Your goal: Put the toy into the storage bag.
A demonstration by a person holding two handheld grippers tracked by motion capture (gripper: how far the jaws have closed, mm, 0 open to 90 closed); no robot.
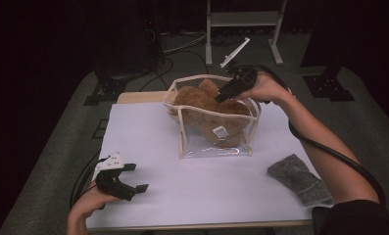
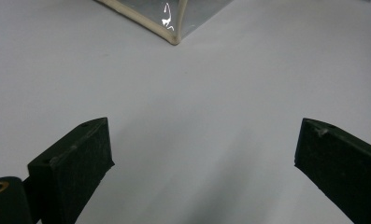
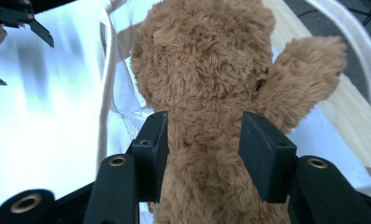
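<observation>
A clear plastic bag [image 1: 216, 142] with cream-coloured piping along its edges stands open-topped near the far middle of a white table [image 1: 197, 196]. Inside it lies a brown plush teddy bear [image 1: 202, 100], filling most of the bag, its fuzzy head and one raised arm up near the rim. A small white tag [image 1: 220, 131] with dark print shows through the front wall of the bag; the print is too small to read. No other writing can be made out.

The right gripper [image 1: 223, 94], held in the person's right hand [image 1: 263, 88], reaches down into the open top of the bag. In the right gripper view, its two black jaws stand on either side of the teddy bear's [image 3: 206, 93] body, just below the head, with the plush fur between them. The left jaw sits against the fur and the right one is close to it, but whether the pads are pressing cannot be told. The bag's cream edge [image 3: 106, 84] runs down the left side of that view.

The left gripper [image 1: 133, 178] rests low at the near left corner of the table, well apart from the bag, held by the person's left hand [image 1: 86, 205]. In the left gripper view its jaws stand wide apart with bare white table [image 2: 197, 116] between them, and one corner of the bag [image 2: 174, 28] sits at the top.

A grey knitted cloth [image 1: 300, 178] lies flat on the table's near right side, apart from the bag.
</observation>
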